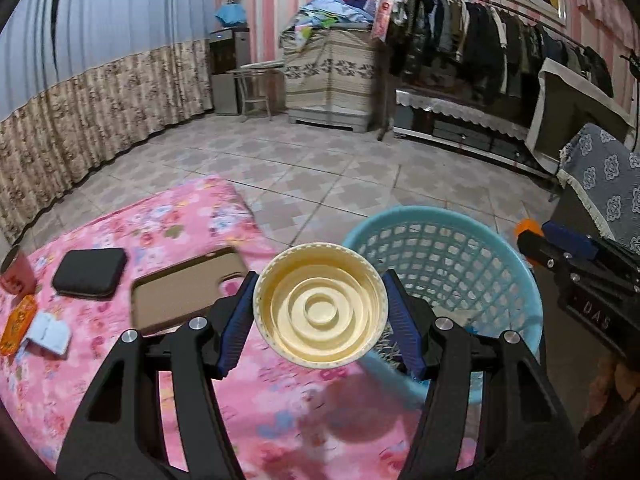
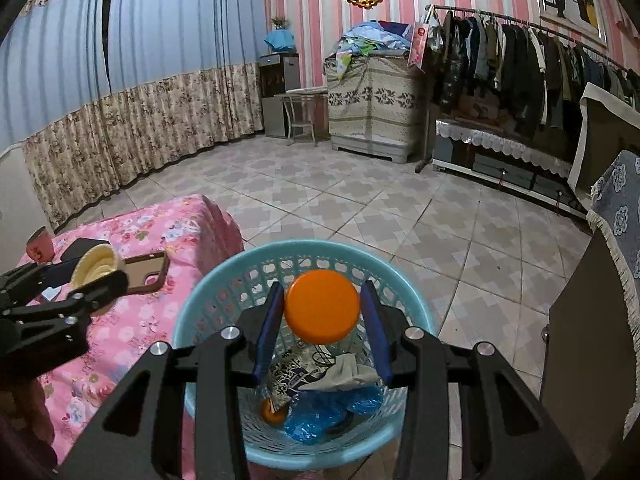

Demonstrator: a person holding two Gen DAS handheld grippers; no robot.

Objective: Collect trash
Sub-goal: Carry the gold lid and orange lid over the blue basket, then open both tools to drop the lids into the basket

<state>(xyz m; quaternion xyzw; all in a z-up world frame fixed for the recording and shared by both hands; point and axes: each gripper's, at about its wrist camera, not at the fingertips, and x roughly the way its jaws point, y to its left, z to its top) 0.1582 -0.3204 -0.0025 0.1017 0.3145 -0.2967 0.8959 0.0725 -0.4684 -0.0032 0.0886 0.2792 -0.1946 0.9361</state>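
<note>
The left tool (image 1: 320, 308) grips a cream ribbed plastic lid (image 1: 320, 306), its ringed hollow facing the camera, past the desk's (image 1: 120, 360) right edge beside the turquoise lattice basket (image 1: 516, 248). Only the right wrist view shows the right tool (image 2: 322, 314) pinching a smooth orange disc (image 2: 322, 306) over that basket, with crumpled blue plastic (image 2: 320, 412) inside.

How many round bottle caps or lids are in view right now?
3. A cream ribbed plastic cap in the left gripper, a flat orange lid in the right gripper, and a small orange cap inside the turquoise mesh basket. Trash may hide others.
</note>
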